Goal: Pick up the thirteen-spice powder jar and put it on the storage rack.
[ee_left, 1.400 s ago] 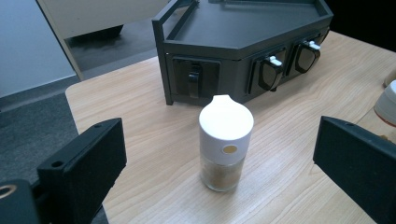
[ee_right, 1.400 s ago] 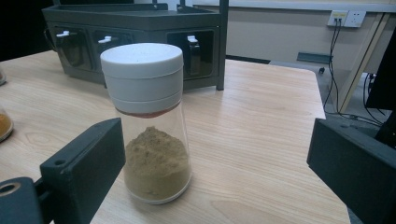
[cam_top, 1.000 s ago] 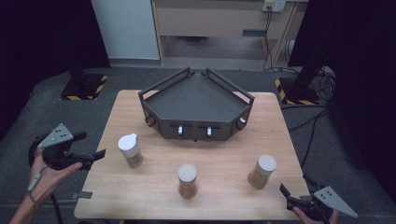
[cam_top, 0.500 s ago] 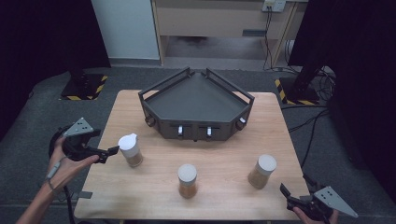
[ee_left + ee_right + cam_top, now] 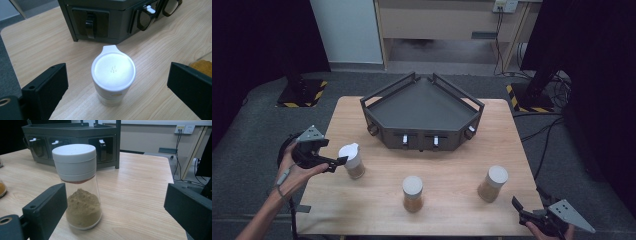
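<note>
Spice jar (image 5: pixel 113 75) with tabbed lid | stood between spread jaws of left gripper (image 5: pixel 339 161), untouched | step judged: approach | next: centring, closing required | right gripper (image 5: pixel 518 209) jaws apart, nothing held

Quick count of the table (image 5: pixel 452 172): three spice jars sit along the near side, one at the left (image 5: pixel 351 160), one in the middle (image 5: pixel 412 193), one at the right (image 5: pixel 492 183), all with white lids. One dark angular tray (image 5: pixel 422 112) at the far side. Two handheld grippers, left (image 5: pixel 337 161) and right (image 5: pixel 521 210).
</note>
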